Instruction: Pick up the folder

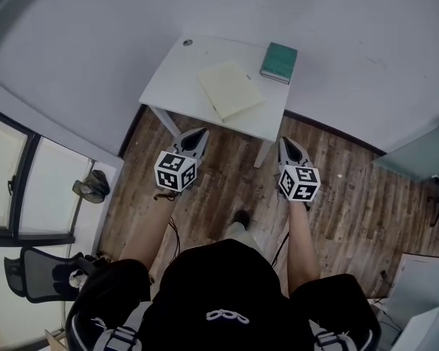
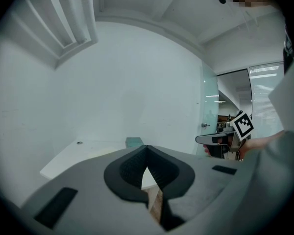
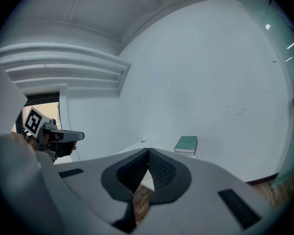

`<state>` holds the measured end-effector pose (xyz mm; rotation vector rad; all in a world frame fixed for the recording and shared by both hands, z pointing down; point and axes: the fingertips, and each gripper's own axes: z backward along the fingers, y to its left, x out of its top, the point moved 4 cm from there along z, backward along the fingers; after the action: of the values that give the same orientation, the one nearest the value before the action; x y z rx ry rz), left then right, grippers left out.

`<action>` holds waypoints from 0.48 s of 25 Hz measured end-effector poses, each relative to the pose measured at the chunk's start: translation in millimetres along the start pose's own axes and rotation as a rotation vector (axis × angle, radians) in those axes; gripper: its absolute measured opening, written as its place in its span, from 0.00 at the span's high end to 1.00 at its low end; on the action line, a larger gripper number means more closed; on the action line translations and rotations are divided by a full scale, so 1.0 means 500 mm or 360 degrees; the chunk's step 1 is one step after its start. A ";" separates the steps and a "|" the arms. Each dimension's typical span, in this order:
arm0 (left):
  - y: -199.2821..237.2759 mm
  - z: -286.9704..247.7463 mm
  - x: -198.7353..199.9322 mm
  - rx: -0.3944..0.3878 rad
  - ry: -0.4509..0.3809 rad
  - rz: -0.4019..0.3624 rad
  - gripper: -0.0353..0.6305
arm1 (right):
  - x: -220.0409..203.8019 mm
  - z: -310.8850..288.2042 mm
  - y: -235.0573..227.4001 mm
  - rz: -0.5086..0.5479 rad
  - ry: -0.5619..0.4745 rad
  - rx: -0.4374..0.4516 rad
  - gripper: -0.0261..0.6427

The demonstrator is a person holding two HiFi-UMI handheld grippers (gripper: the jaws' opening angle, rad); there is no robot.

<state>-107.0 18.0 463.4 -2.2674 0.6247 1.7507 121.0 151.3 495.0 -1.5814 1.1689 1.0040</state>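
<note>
A pale yellow folder (image 1: 230, 89) lies flat in the middle of a small white table (image 1: 174, 70). My left gripper (image 1: 200, 136) hangs over the wooden floor just short of the table's front edge, shut and empty. To its right my right gripper (image 1: 287, 144) is also shut and holds nothing, level with the table's front right corner. In the left gripper view the jaws (image 2: 147, 151) meet in front of the table top (image 2: 83, 153). The right gripper view shows closed jaws (image 3: 148, 153) too.
A green book (image 1: 279, 62) lies on the table's far right corner, also seen as the green book (image 3: 186, 145) and green book (image 2: 134, 141). A small dark spot (image 1: 187, 42) marks the far left corner. White walls stand behind the table. A black office chair (image 1: 40, 273) is at the lower left.
</note>
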 end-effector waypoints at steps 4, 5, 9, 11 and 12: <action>0.013 -0.032 0.002 0.0004 0.0013 0.0022 0.91 | 0.018 -0.026 -0.018 0.0023 -0.0007 0.0019 0.93; 0.015 -0.040 0.003 0.0006 0.0016 0.0026 0.91 | 0.021 -0.032 -0.023 0.0031 -0.0006 0.0023 0.93; 0.007 -0.072 0.007 -0.0003 0.0014 0.0027 0.91 | 0.031 -0.047 -0.052 0.0046 -0.0001 0.0022 0.93; 0.005 -0.085 0.012 0.0000 0.0006 0.0026 0.91 | 0.034 -0.053 -0.065 0.0049 0.0000 0.0025 0.93; 0.005 -0.091 0.014 0.0005 0.0003 0.0029 0.91 | 0.035 -0.057 -0.072 0.0051 0.0002 0.0026 0.93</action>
<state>-67.0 -4.5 469.5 -2.2684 0.6501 1.7552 162.2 125.2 493.0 -1.5551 1.2035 1.0116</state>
